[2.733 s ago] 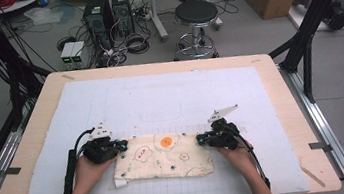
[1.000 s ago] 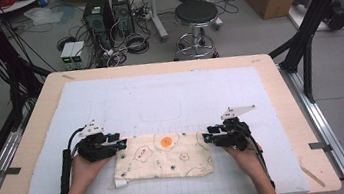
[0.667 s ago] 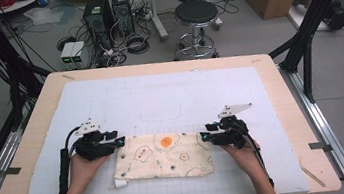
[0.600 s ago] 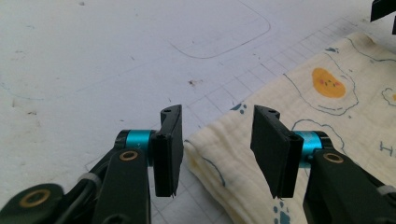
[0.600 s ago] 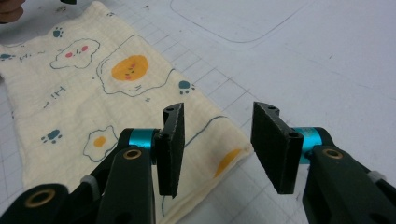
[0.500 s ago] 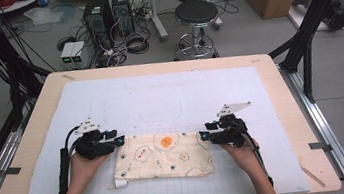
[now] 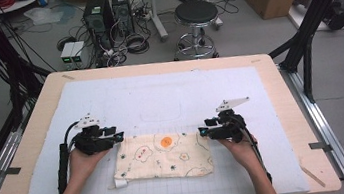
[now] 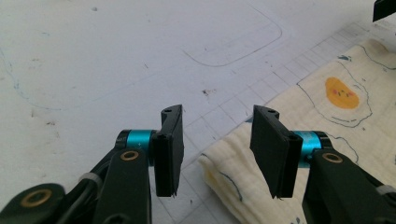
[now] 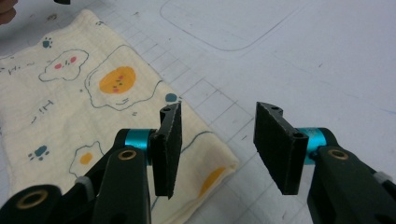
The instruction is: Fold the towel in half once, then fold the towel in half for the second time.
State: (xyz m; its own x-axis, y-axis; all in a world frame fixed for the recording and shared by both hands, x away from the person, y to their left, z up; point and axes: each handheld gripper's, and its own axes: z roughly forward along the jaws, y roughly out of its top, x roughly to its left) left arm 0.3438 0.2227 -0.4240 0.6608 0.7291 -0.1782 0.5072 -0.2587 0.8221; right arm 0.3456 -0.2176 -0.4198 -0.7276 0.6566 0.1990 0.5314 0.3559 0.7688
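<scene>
A cream cloth (image 7: 162,156) printed with fried eggs and small animals lies flat on the near part of the mat. My left gripper (image 7: 117,134) sits at its far left corner, jaws apart. In the left gripper view that cloth corner (image 8: 233,154) lies on the mat below the open gripper (image 8: 217,140), untouched by the pads. My right gripper (image 7: 204,132) sits at the far right corner. Its jaws have just been opening. In the right gripper view the cloth's corner (image 9: 205,158) lies under the gripper (image 9: 217,135), not pinched.
A white gridded mat (image 7: 169,92) covers the wooden table (image 7: 278,78). A rounded rectangle outline (image 7: 161,109) is drawn on it beyond the cloth. A stool (image 7: 194,16) and computer cases (image 7: 98,13) stand on the floor behind the table.
Both grippers have shifted a little toward the far side along the cloth's ends since the earliest frame. The cloth lies where it was.
</scene>
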